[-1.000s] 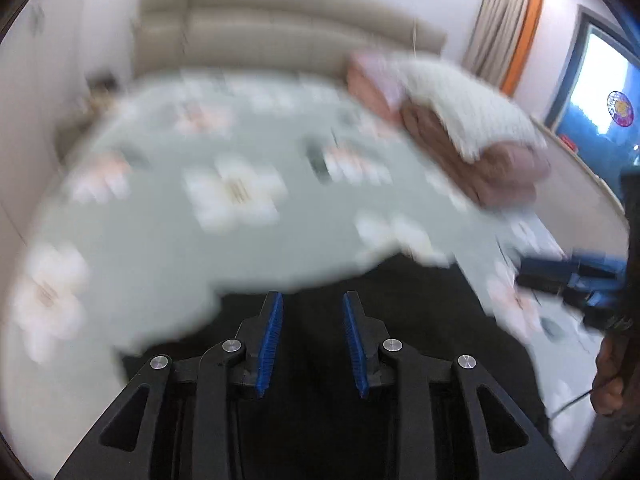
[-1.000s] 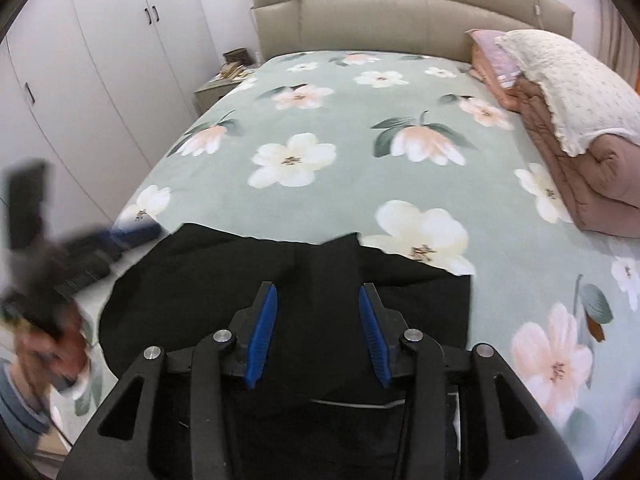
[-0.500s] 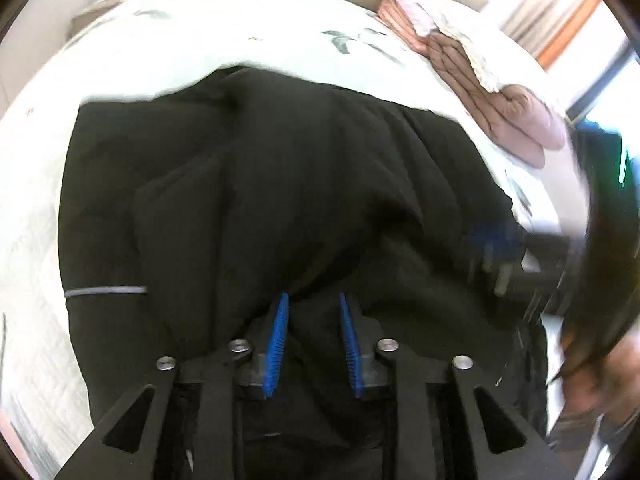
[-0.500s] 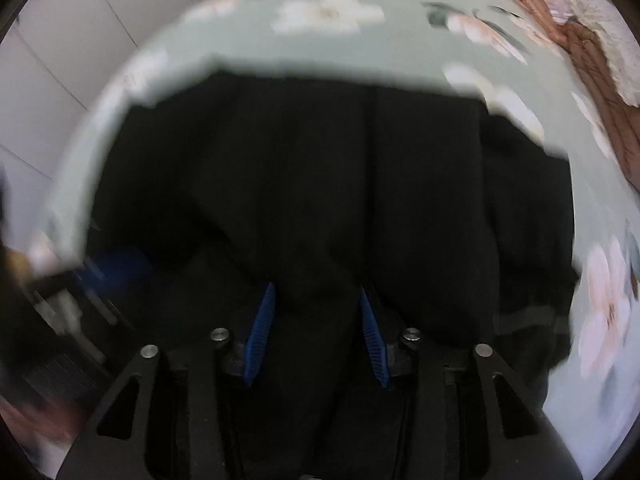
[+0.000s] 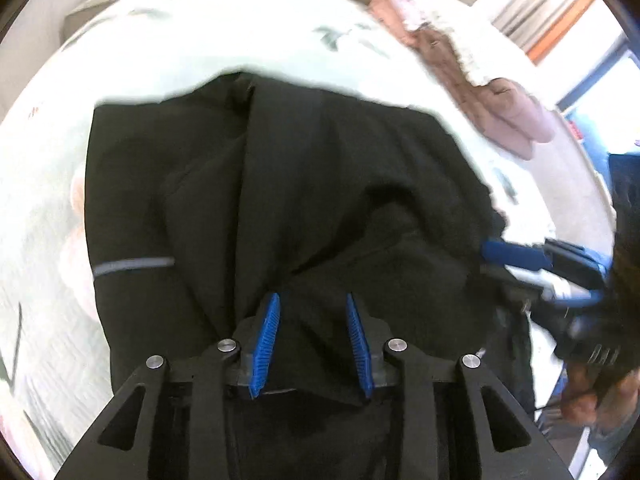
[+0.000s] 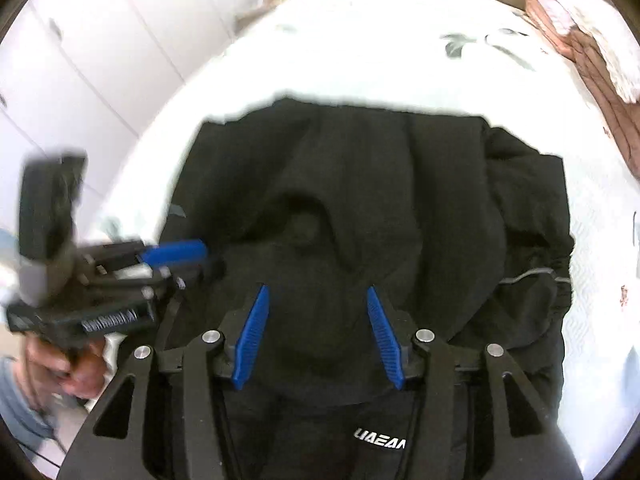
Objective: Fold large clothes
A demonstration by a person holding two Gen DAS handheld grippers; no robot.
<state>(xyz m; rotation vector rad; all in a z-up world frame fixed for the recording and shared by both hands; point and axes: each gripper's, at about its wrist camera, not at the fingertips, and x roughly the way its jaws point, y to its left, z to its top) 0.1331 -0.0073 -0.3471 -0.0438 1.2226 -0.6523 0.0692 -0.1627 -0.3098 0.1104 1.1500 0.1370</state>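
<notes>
Black garment (image 5: 320, 184), bunched in folds, lies on the pale floral bed (image 5: 168, 40). Left gripper (image 5: 312, 300) and right gripper (image 6: 316, 292) hover over it, fingers apart, nothing between them. Pink quilt (image 5: 496, 104) and white pillow (image 6: 600, 32) lie beyond; white wardrobe (image 6: 100, 52) stands beside the bed.

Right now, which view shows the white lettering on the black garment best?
The right wrist view: the white lettering sits on the black garment below the right gripper, legible though mirrored. The left wrist view shows the same garment, but no lettering; only a grey reflective stripe is visible there.
</notes>
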